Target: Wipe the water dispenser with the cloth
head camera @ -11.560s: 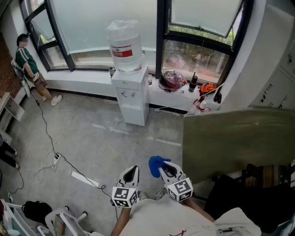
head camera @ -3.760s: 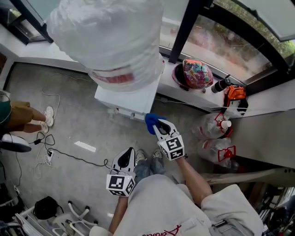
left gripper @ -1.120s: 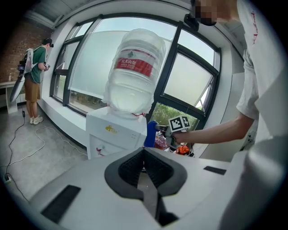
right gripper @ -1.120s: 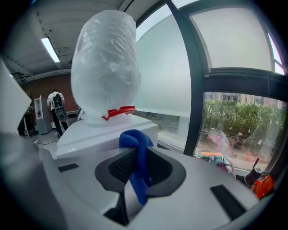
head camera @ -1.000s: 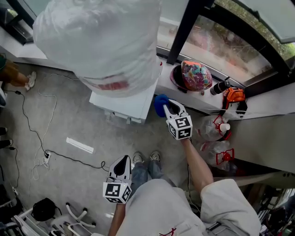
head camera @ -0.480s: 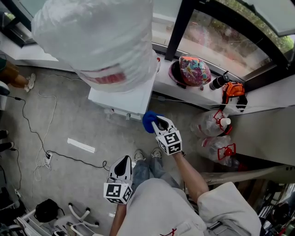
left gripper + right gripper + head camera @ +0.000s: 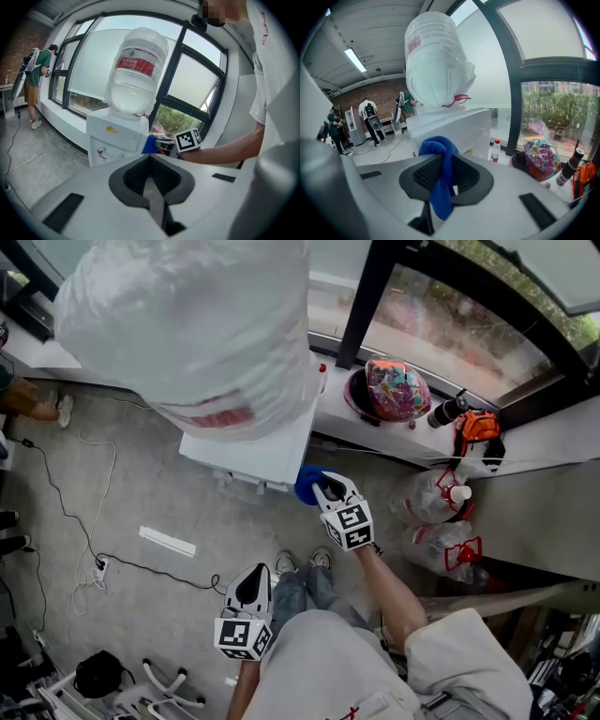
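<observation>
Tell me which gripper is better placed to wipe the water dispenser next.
Right, probably. The right gripper is shut on the blue cloth, close beside the water dispenser. The left gripper is shut on nothing and hangs lower, away from it.

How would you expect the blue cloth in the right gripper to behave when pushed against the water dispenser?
Probably floppy: the blue cloth droops in a fold where the right gripper pinches it. Likely light, since that one pinch carries the whole bunch. Against the water dispenser its bunched end should squash and drag rather than stay stiff.
</observation>
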Available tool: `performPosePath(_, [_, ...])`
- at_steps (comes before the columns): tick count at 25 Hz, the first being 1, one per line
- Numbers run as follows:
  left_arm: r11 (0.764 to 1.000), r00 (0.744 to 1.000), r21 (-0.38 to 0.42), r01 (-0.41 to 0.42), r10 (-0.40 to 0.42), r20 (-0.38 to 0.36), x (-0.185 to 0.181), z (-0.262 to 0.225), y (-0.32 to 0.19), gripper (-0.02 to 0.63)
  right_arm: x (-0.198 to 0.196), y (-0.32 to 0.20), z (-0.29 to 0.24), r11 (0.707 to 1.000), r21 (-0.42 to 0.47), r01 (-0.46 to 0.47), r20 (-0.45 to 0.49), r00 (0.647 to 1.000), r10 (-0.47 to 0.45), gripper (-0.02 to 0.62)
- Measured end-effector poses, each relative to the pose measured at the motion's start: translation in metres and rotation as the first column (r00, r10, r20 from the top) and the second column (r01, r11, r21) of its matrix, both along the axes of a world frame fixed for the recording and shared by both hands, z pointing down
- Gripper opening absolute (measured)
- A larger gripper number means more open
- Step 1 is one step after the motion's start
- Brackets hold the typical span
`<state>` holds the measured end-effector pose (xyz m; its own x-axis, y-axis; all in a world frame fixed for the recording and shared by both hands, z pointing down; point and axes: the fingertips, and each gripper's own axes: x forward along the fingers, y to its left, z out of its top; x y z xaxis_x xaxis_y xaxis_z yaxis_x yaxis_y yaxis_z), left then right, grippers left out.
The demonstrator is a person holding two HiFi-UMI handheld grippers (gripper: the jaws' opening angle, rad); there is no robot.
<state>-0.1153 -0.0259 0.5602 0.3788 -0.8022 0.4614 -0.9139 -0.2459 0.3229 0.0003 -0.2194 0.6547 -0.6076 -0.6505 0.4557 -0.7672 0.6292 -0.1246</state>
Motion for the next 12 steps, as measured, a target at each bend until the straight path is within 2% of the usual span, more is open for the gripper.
performPosePath(12, [1.000,1.000,-0.029,-0.004,0.005,0.017,0.001,0.007,-0.024,0.012,0.023,-0.109,0.006,0.998,0.040,-0.049,-0.052,0.997,0.051,0.075])
